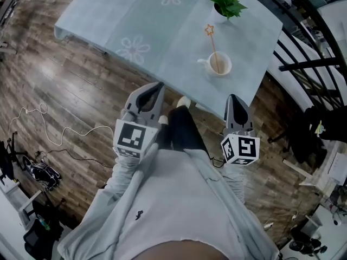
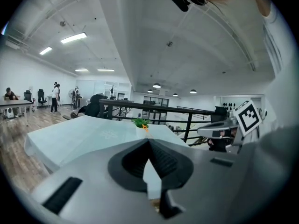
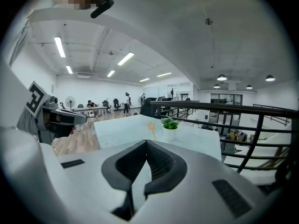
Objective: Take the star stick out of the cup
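Star stick [image 1: 213, 46]: 1, standing in the cup [image 1: 228, 68], shaft leaning toward the far left, star clear above the rim. Cup: 1, white, handle to the left, on the right side of the bench [image 1: 135, 15], close to its near edge. Potted plant [image 1: 225, 5]: 1, just beyond the cup. Bench: 1, under a pale cloth. Grippers: 2, both empty with jaws clenched; left gripper [image 1: 154, 88] and right gripper [image 1: 234, 99] are held short of the near edge, well apart from the cup. Handling advice, as judged: the right gripper sits closer, so open it before reaching, pinch the bare shaft between rim and star, and draw it out along its lean so the cup does not tip.
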{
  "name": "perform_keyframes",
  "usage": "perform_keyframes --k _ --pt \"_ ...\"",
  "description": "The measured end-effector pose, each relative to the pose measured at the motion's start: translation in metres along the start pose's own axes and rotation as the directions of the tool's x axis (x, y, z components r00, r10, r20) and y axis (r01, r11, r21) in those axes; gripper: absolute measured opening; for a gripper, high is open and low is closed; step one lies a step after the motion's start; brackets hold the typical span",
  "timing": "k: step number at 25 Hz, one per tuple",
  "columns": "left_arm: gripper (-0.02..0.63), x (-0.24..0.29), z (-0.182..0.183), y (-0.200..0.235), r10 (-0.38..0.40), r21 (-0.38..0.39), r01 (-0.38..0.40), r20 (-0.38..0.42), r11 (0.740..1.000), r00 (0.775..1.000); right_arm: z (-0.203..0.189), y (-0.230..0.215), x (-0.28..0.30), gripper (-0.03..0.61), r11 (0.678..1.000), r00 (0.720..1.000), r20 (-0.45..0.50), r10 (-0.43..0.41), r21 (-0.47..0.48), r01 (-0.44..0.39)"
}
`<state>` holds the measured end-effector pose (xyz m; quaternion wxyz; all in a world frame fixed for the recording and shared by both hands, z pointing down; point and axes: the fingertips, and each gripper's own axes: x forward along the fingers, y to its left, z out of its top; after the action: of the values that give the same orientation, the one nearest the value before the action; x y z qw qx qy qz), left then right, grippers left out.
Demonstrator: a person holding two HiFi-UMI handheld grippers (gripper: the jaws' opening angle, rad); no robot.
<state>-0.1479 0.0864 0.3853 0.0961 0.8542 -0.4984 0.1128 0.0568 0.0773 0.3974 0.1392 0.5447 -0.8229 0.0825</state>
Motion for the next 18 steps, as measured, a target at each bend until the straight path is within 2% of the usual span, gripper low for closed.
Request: perform_keyframes --k 6,18 --pt "0.020 0.043 0.008 0.007 -0.027 0.003 0.027 -0.008 1.000 1.000 0.005 -0.021 0.032 0.015 1.000 1.000 0.004 -0.008 0.017 0.008" --pt "0.020 0.167 0.080 0.014 -0.103 0.080 0.100 0.028 0.992 0.994 0.047 -0.104 0.100 0.015 0.997 0.997 0.051 -0.055 0.050 0.052"
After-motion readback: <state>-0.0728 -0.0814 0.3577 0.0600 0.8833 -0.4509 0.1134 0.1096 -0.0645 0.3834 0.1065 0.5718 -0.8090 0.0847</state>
